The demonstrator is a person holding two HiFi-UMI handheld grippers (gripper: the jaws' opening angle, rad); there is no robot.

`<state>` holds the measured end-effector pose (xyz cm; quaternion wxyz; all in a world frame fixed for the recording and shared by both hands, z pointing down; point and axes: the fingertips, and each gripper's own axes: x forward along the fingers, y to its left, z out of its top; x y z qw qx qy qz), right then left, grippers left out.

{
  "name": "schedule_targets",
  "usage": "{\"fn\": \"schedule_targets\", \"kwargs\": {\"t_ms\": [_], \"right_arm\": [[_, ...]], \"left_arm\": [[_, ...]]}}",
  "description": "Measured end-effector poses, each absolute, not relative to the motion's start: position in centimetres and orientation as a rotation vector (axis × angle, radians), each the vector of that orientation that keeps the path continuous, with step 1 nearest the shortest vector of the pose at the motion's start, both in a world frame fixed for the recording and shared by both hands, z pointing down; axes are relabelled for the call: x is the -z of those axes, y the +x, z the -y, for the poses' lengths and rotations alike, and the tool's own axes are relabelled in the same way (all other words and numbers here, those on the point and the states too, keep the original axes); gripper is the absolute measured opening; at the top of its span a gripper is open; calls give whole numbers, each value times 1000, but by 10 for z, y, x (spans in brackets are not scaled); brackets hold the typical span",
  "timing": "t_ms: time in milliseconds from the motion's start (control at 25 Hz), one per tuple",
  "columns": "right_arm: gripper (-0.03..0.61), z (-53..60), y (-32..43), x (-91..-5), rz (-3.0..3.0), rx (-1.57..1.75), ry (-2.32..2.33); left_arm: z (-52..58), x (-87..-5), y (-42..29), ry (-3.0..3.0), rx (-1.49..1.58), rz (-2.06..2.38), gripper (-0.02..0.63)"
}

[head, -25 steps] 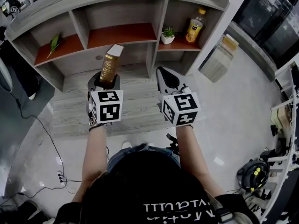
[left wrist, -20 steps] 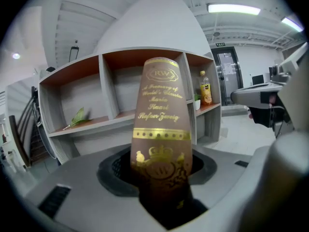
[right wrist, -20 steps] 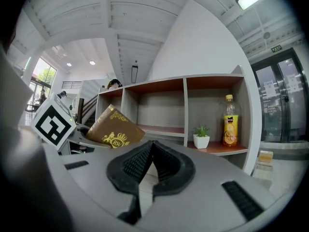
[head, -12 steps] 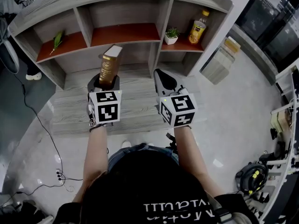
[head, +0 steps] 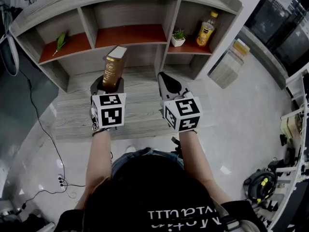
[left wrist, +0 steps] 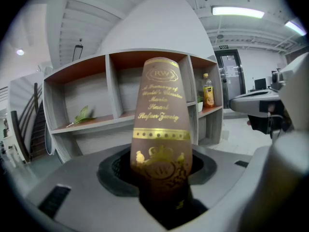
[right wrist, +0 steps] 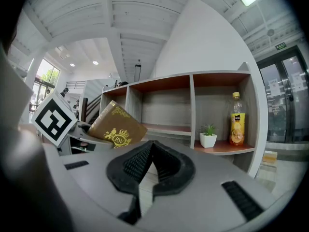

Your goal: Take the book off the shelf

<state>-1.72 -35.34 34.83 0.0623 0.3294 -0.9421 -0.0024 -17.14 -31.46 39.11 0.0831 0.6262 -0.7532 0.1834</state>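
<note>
A brown book (head: pixel 112 66) with gold print stands upright between the jaws of my left gripper (head: pixel 110 83), which is shut on its lower end. In the left gripper view the book's spine (left wrist: pixel 162 129) fills the middle, rising out of the jaws. The book is held clear of the grey shelf unit (head: pixel 125 4), in front of its middle compartment. My right gripper (head: pixel 170 83) hovers to the right of it with jaws shut and nothing between them (right wrist: pixel 150 166). From the right gripper view the book (right wrist: pixel 117 128) shows at the left, held by the other gripper.
The shelf unit has red-brown boards. A green leaf (head: pixel 60 41) lies in the left compartment. A small potted plant (head: pixel 178 36) and a yellow drink bottle (head: pixel 206 27) stand in the right one. A grey wooden step (head: pixel 140 110) lies below the grippers.
Both grippers and the book stay nearly still. The camera view has shifted slightly, so the shelf sits a little more to the right.
</note>
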Motion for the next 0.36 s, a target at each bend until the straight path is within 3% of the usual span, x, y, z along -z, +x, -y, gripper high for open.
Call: {"fn": "schedule_targets", "kwargs": {"t_ms": [360], "right_arm": [[15, 352, -18, -350, 2848, 2, 979]], "left_arm": [[316, -391, -168, 1876, -552, 2237, 235]]}}
